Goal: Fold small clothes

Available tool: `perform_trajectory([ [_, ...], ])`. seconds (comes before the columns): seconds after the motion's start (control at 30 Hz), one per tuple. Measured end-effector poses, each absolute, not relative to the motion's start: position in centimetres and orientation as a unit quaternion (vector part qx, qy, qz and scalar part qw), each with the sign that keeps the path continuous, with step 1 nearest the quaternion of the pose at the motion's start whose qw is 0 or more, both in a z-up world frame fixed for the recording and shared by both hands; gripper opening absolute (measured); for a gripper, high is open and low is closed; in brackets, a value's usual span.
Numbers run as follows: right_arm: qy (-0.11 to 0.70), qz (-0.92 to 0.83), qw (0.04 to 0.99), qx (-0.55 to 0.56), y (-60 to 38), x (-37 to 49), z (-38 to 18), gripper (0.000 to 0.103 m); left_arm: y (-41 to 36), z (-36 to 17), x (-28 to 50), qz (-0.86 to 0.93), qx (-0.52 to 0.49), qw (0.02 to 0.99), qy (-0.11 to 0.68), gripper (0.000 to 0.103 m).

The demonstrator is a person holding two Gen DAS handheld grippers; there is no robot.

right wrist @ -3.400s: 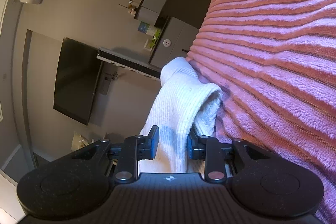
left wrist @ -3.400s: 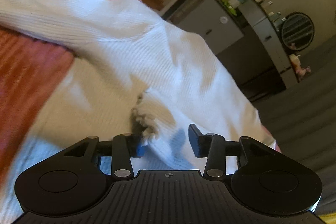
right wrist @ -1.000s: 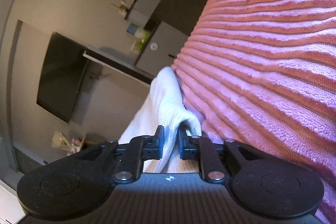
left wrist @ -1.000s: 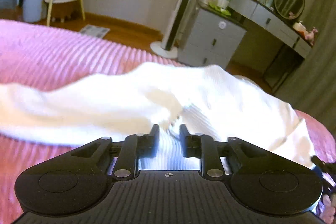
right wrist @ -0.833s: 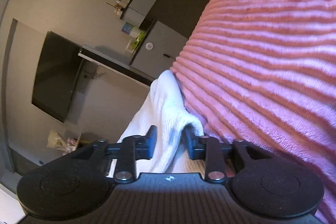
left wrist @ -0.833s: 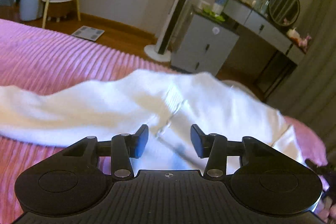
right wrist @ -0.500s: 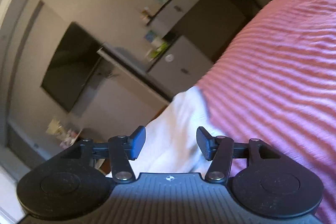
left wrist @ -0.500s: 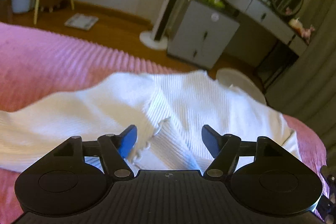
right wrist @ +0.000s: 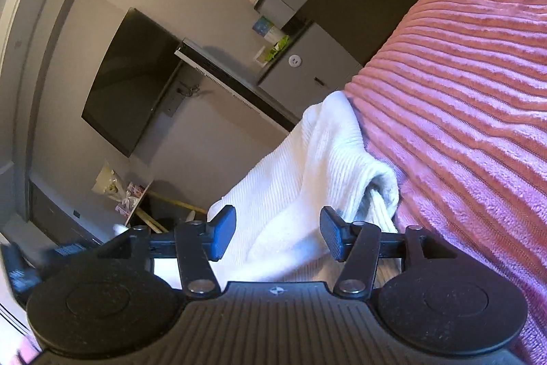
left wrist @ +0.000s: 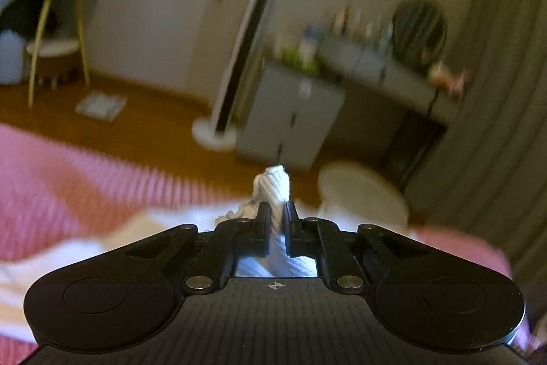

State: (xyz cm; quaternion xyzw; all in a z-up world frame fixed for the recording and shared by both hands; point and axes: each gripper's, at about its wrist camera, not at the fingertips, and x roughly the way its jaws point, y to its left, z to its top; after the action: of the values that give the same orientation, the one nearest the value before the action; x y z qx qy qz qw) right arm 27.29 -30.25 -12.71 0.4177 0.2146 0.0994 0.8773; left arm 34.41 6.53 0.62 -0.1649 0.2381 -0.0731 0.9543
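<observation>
A white ribbed knit garment [right wrist: 307, 180] lies on the pink ribbed bedspread [right wrist: 461, 98]. My left gripper [left wrist: 276, 221] is shut on a bunched fold of the white garment [left wrist: 275, 190], which sticks up between the fingers; the rest of the cloth trails below and to the left. My right gripper [right wrist: 278, 233] is open, its blue-padded fingers spread to either side of a folded edge of the garment, with cloth lying between them. The left wrist view is motion-blurred.
The pink bedspread [left wrist: 61, 190] fills the lower left of the left wrist view. Beyond the bed stand a grey dresser [left wrist: 290, 122] with a round mirror [left wrist: 418, 26], a white tower fan [left wrist: 239, 64], a round white stool [left wrist: 362, 197], and a wall TV [right wrist: 130, 77].
My left gripper, open half a second ago, has shut on a fold of the white garment and lifted it. My right gripper has opened wider and let go of the cloth.
</observation>
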Motion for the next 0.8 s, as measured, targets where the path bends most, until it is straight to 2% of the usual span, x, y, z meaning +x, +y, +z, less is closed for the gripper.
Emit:
perform_trajectory([
  [0.03, 0.217, 0.100, 0.876, 0.418, -30.2, 27.3, -12.8, 0.054, 6.9, 1.0, 34.1, -0.067, -0.168, 0.956, 0.230, 0.011],
  [0.1, 0.223, 0.101, 0.874, 0.420, -30.0, 27.5, -13.0, 0.056, 7.2, 0.5, 34.4, -0.046, -0.153, 0.954, 0.253, 0.020],
  [0.23, 0.243, 0.096, 0.873, 0.411, -29.5, 27.8, -13.5, 0.057, 7.6, -4.2, 35.3, 0.029, -0.107, 0.927, 0.359, 0.022],
  [0.3, 0.244, 0.097, 0.872, 0.413, -29.6, 27.7, -13.5, 0.057, 7.5, -5.7, 34.9, 0.041, -0.101, 0.915, 0.387, 0.023],
  [0.47, 0.237, 0.097, 0.867, 0.427, -30.0, 27.8, -13.7, 0.057, 4.1, -3.6, 34.4, -0.010, -0.075, 0.932, 0.355, 0.050],
  [0.57, 0.238, 0.096, 0.870, 0.421, -29.9, 27.7, -13.8, 0.057, 1.2, -1.7, 35.1, -0.076, -0.096, 0.932, 0.341, 0.067],
  [0.63, 0.238, 0.096, 0.870, 0.422, -29.9, 27.7, -13.8, 0.057, -0.8, -1.5, 36.4, -0.114, -0.124, 0.919, 0.357, 0.066],
  [0.7, 0.236, 0.097, 0.867, 0.428, -30.0, 27.7, -13.9, 0.057, -2.6, -2.1, 37.7, -0.146, -0.147, 0.899, 0.385, 0.058],
  [0.73, 0.236, 0.098, 0.866, 0.431, -30.1, 27.6, -14.0, 0.057, -3.7, -2.6, 38.4, -0.159, -0.150, 0.889, 0.402, 0.051],
  [0.8, 0.235, 0.100, 0.863, 0.437, -30.3, 27.6, -14.1, 0.057, -5.5, -3.8, 39.1, -0.166, -0.141, 0.878, 0.426, 0.049],
])
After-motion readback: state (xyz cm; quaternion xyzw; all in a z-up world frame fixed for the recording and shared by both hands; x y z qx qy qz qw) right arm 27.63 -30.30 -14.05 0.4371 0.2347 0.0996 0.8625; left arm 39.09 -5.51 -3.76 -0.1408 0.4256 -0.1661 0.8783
